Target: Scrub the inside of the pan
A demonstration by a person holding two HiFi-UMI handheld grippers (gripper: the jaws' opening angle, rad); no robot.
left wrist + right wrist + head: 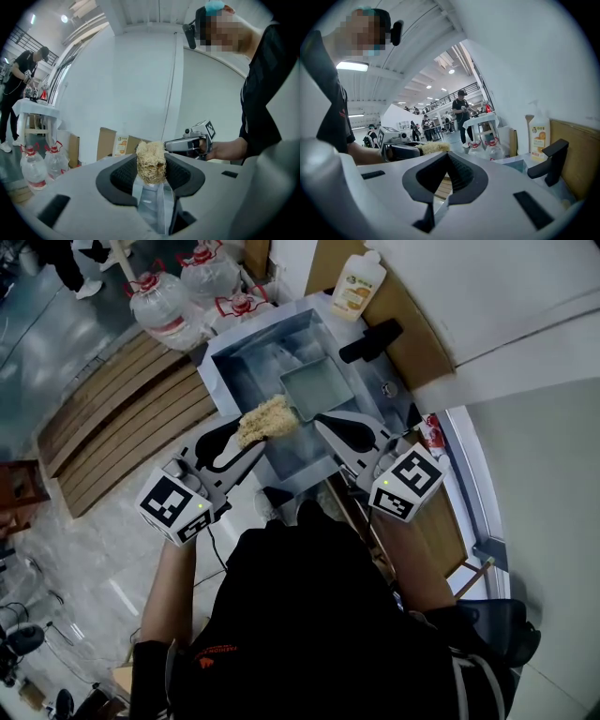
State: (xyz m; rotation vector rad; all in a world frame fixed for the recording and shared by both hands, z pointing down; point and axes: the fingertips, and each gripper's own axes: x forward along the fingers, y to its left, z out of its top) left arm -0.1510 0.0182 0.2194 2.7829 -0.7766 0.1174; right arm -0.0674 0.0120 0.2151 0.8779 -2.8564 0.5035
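A square grey pan (317,390) lies in the steel sink (246,357), its black handle (370,340) pointing up and right. My left gripper (253,432) is shut on a tan loofah scrubber (265,421), held above the sink's near edge, just left of the pan. In the left gripper view the scrubber (151,161) sits upright between the black pads (123,177). My right gripper (326,421) hovers at the pan's near side; its tips meet with nothing between them (447,157). The pan handle (547,161) shows to its right.
A soap bottle (358,282) stands on the brown board behind the sink. Several large water jugs (164,306) sit at the sink's left, above a slatted wooden platform (122,418). A white wall runs along the right. People stand far off in the hall.
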